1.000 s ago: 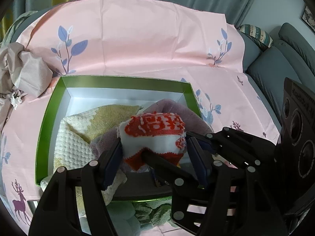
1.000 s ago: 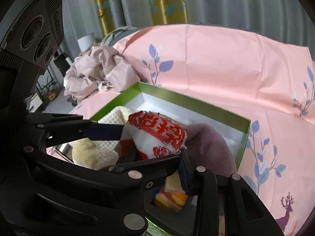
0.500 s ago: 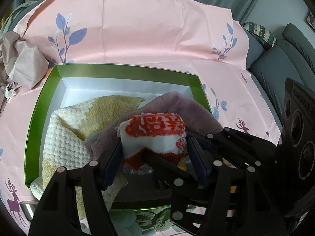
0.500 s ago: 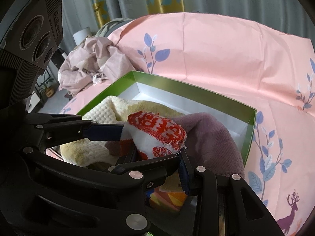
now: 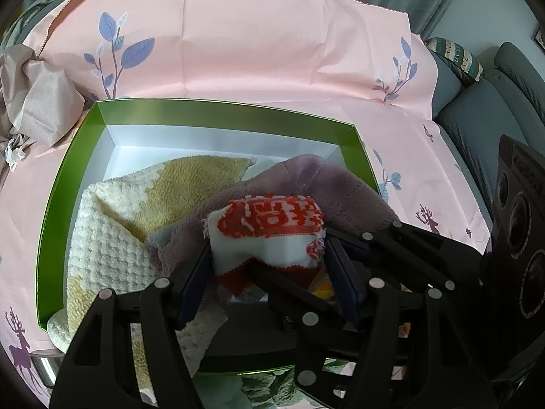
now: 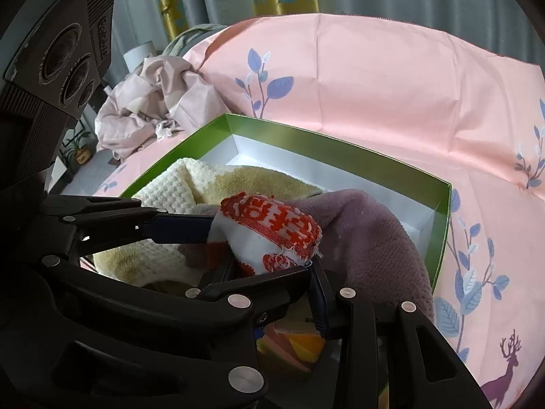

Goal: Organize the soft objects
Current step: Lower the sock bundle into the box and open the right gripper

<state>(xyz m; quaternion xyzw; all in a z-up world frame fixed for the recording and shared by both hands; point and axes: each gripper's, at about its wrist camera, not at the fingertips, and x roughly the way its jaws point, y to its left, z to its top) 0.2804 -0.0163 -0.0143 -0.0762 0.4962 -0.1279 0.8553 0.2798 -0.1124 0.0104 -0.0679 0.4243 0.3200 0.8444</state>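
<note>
Fingers (image 5: 201,269) of the left gripper (image 5: 267,269) are pressing both sides of a red-and-white knit roll (image 5: 269,231), pads flat against its ends, so the roll is sitting crosswise between them at the centre of the left wrist frame. From the right wrist view the same roll (image 6: 272,231) is lying just above and left of the right gripper (image 6: 269,269); one blue pad (image 6: 318,300) is touching its lower right edge, the other finger is running under it. Whether that gripper is truly squeezing the roll or only steadying it, I cannot tell; its jaws are standing narrow.

Both grippers are hanging over the near half of a green box (image 5: 218,110), pointing down into it. Directly beneath and beyond the roll, a mauve fleece (image 5: 340,187) is filling the right side of the box, and a cream-and-yellow towel (image 5: 112,225) is filling the left. White floor is showing only along the far wall, at upper centre.

Judging by this, the roll's long axis is running left to right across the box, and the nearest landing spot is straight down on the fleece. A pink cloth (image 5: 259,51) is lying under the box, with a crumpled beige sheet (image 5: 37,102) at far left.
</note>
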